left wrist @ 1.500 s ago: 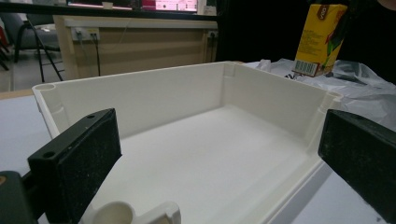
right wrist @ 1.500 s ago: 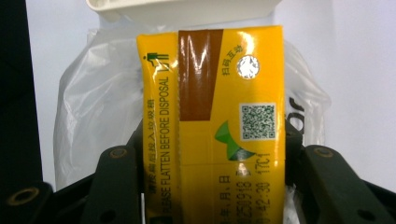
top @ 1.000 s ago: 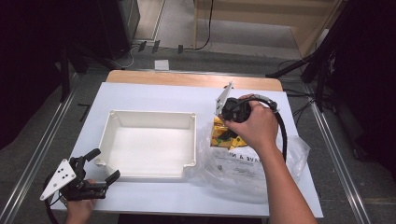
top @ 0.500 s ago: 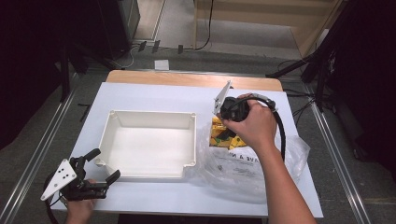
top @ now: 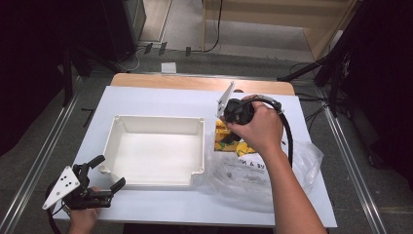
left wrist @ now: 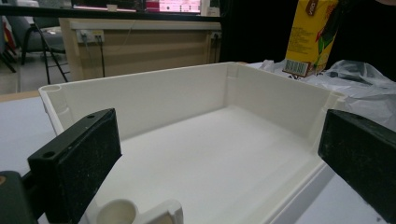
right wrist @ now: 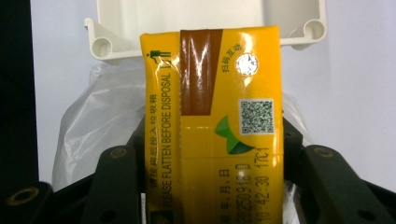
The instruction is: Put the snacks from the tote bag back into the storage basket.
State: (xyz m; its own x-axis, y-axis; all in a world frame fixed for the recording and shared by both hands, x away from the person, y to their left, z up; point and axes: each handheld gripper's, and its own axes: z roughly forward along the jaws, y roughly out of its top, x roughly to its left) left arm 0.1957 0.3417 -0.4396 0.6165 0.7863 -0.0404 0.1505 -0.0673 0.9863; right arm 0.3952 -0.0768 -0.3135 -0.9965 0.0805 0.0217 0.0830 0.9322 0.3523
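White table (top: 160, 97): tray (top: 155, 122) empty; right gripper (right wrist: 210, 154) clamps carton (right wrist: 212, 126).

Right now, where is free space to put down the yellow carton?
The white tray is empty inside. The table is bare behind the tray and along its left side. Right of the tray is crowded: the plastic bag lies there, under the right gripper holding the carton.
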